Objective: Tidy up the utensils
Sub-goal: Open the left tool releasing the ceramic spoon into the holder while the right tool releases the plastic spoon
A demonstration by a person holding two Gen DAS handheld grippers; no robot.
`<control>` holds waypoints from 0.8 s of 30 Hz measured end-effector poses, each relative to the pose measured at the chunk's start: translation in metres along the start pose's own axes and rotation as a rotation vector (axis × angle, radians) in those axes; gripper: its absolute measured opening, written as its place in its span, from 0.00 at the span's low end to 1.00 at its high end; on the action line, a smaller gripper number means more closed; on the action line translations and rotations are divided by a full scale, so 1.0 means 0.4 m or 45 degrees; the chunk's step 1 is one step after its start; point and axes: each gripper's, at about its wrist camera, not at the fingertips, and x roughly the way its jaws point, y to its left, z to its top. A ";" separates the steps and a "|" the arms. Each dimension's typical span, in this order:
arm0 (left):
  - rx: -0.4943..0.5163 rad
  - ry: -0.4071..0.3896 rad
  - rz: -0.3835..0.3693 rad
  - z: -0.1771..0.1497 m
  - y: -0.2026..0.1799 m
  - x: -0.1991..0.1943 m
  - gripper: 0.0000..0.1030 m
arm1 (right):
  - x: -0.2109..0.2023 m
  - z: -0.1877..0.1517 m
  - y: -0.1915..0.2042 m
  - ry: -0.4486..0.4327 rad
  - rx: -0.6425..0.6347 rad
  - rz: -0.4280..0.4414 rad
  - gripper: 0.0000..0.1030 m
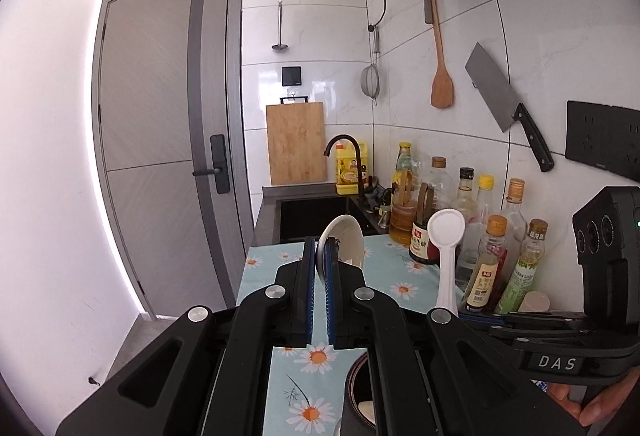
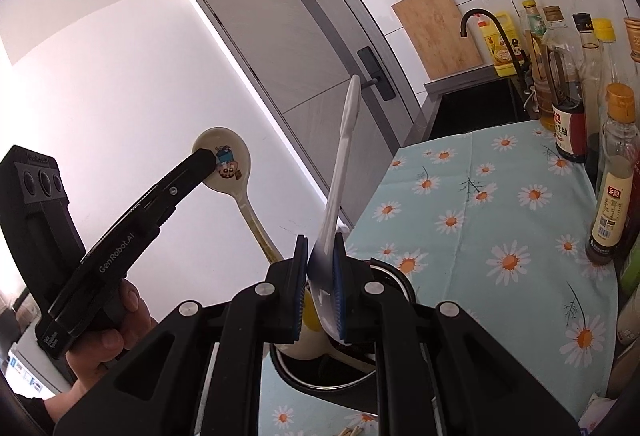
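My left gripper (image 1: pixel 320 248) is shut on the bowl of a cream ceramic spoon (image 1: pixel 348 236). In the right wrist view the same gripper (image 2: pixel 206 161) pinches the spoon (image 2: pixel 236 172), which has a cartoon picture in its bowl. Its handle slants down towards a dark round holder (image 2: pixel 396 276) and disappears behind my right fingers. My right gripper (image 2: pixel 320 260) is shut on the lower end of a white plastic spoon (image 2: pixel 340 164), which stands up above the holder. The white spoon (image 1: pixel 446 232) shows its round bowl in the left wrist view. The holder (image 1: pixel 356 388) sits under both grippers.
Several sauce and oil bottles (image 1: pixel 488 256) line the right wall on a daisy-print cloth (image 2: pixel 480 216). Beyond lie a black sink (image 1: pixel 316 216), a faucet (image 1: pixel 344 144) and a wooden board (image 1: pixel 296 144). A cleaver (image 1: pixel 508 104) and a wooden spatula (image 1: pixel 442 76) hang on the tiles. A grey door (image 1: pixel 160 140) stands to the left.
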 end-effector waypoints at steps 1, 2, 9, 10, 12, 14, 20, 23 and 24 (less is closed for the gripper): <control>0.002 0.012 0.000 -0.005 -0.003 0.005 0.04 | 0.002 -0.002 -0.003 0.003 0.002 -0.007 0.14; 0.000 0.028 0.001 -0.010 -0.005 0.009 0.04 | 0.003 -0.005 -0.005 0.006 0.005 -0.012 0.14; -0.045 0.074 -0.067 -0.030 -0.001 0.007 0.15 | 0.001 -0.015 -0.006 0.026 0.012 -0.031 0.34; -0.053 0.074 -0.069 -0.031 -0.002 0.002 0.23 | -0.004 -0.016 -0.007 0.025 0.017 -0.030 0.35; -0.060 0.074 -0.083 -0.032 -0.003 -0.006 0.25 | -0.017 -0.016 -0.010 0.017 0.024 -0.034 0.35; -0.059 0.074 -0.083 -0.035 -0.005 -0.016 0.25 | -0.031 -0.017 -0.011 0.008 0.035 -0.034 0.35; -0.065 0.073 -0.080 -0.034 -0.010 -0.042 0.25 | -0.084 -0.019 0.001 -0.031 0.034 -0.037 0.35; -0.068 0.066 -0.084 -0.032 -0.011 -0.064 0.25 | -0.109 -0.026 0.015 -0.041 0.030 -0.033 0.35; -0.066 0.067 -0.088 -0.030 -0.013 -0.068 0.25 | -0.117 -0.029 0.020 -0.044 0.029 -0.035 0.35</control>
